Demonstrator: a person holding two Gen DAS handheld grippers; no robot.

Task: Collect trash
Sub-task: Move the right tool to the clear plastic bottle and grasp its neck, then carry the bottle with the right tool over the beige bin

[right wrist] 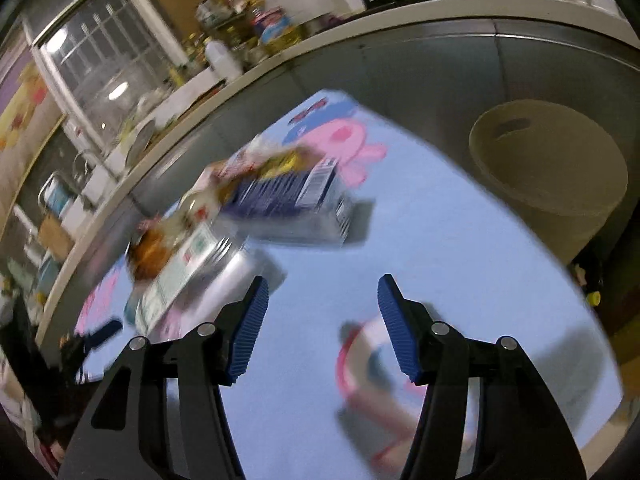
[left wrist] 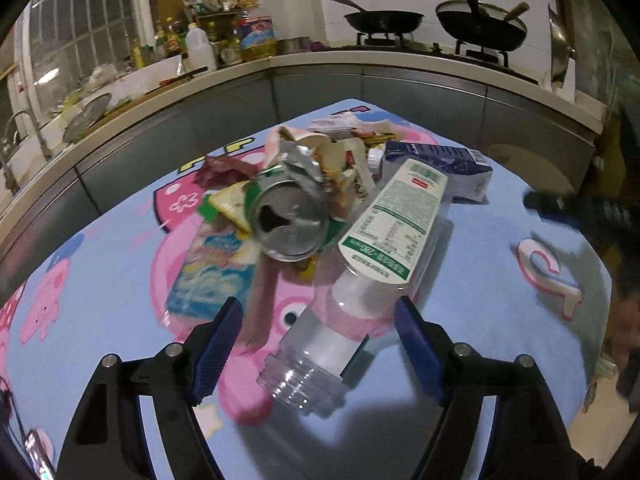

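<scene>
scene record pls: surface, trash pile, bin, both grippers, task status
surface: blue cartoon mat
pile: can, clear bottle, dark carton, wrappers
bin: beige, beyond mat's right edge, seen only in right wrist view
left hand-held gripper: open, bottle's neck between pads, no contact visible
right hand-held gripper: open, nothing between, over bare mat
status: trash uncollected

Trash pile, centre frame on my left cam.
Clear bottle (left wrist: 340,320) on its side, uncapped; crushed can (left wrist: 290,222) mouth-on; blue carton (left wrist: 448,168) behind.
</scene>
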